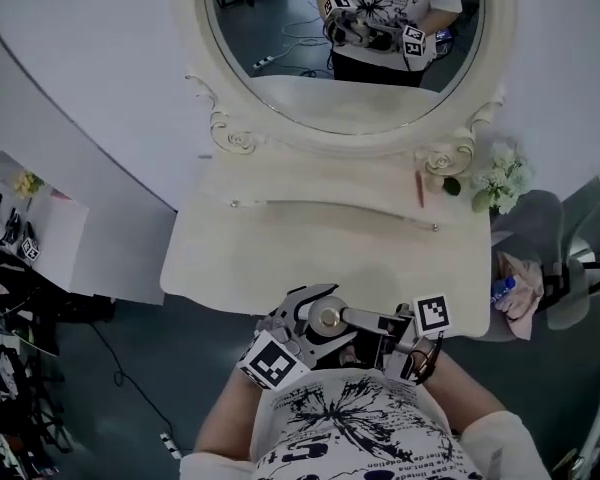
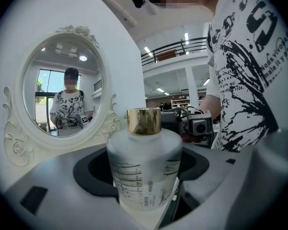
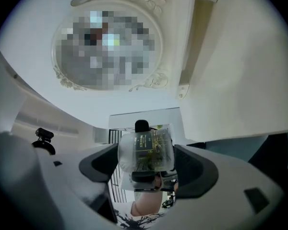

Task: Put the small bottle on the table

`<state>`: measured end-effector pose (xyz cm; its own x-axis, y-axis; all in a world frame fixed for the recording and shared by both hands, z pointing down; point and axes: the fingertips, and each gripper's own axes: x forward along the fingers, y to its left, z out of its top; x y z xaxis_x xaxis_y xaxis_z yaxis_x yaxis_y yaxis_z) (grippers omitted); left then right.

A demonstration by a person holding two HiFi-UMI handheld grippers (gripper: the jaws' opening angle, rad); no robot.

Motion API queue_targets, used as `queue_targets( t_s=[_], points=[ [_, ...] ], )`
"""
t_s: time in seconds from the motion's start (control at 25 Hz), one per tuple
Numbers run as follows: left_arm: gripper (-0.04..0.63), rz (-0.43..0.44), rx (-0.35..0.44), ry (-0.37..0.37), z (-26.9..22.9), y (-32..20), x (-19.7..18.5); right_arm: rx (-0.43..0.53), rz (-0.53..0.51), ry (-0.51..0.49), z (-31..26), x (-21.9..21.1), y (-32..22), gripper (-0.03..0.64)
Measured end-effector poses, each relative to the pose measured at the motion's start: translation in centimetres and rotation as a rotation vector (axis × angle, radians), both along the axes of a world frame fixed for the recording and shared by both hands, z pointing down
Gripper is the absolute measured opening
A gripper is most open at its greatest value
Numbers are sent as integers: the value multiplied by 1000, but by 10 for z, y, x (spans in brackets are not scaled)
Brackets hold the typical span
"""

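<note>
A frosted white bottle with a gold cap (image 2: 144, 169) stands upright between the jaws of my left gripper (image 2: 144, 181), which is shut on it. In the head view its gold cap (image 1: 327, 318) shows at the left gripper (image 1: 305, 330), held close to my body just off the front edge of the cream dressing table (image 1: 280, 253). My right gripper (image 3: 146, 169) is shut on a small clear bottle with a black cap and dark label (image 3: 146, 152). The right gripper (image 1: 400, 340) sits beside the left one, jaws facing it.
An oval mirror (image 1: 350, 48) stands at the table's back. A thin pink stick (image 1: 419, 188) and white flowers (image 1: 500, 183) lie at the back right. A grey chair with a pink cloth (image 1: 520, 293) is to the right, a white box (image 1: 55, 238) to the left.
</note>
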<state>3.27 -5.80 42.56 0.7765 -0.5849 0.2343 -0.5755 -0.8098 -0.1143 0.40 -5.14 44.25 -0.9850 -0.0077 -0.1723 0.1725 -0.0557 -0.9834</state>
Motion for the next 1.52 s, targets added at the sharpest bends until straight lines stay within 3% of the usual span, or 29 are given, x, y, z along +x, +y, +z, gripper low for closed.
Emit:
queue_targets(
  t_s=[0.32, 0.6, 0.88, 1.24, 1.32, 1.4, 1.52],
  points=[
    [351, 152, -72, -9, 38, -64, -42, -54, 161, 18, 35, -41, -68, 376],
    [350, 230, -115, 4, 79, -94, -69, -95, 257, 36, 77, -68, -99, 376],
    [351, 246, -162, 0, 126, -107, -82, -99, 325, 79, 120, -79, -115, 376],
    [351, 217, -231, -20, 171, -113, -87, -31, 335, 255, 160, -74, -125, 373],
    [351, 217, -227, -52, 180, -114, -86, -43, 323, 269, 163, -72, -125, 349],
    [351, 218, -219, -92, 189, -113, -85, -31, 314, 294, 166, -69, -126, 263],
    [351, 219, -225, -115, 195, -113, -83, -13, 303, 326, 169, -67, -127, 212]
  ],
)
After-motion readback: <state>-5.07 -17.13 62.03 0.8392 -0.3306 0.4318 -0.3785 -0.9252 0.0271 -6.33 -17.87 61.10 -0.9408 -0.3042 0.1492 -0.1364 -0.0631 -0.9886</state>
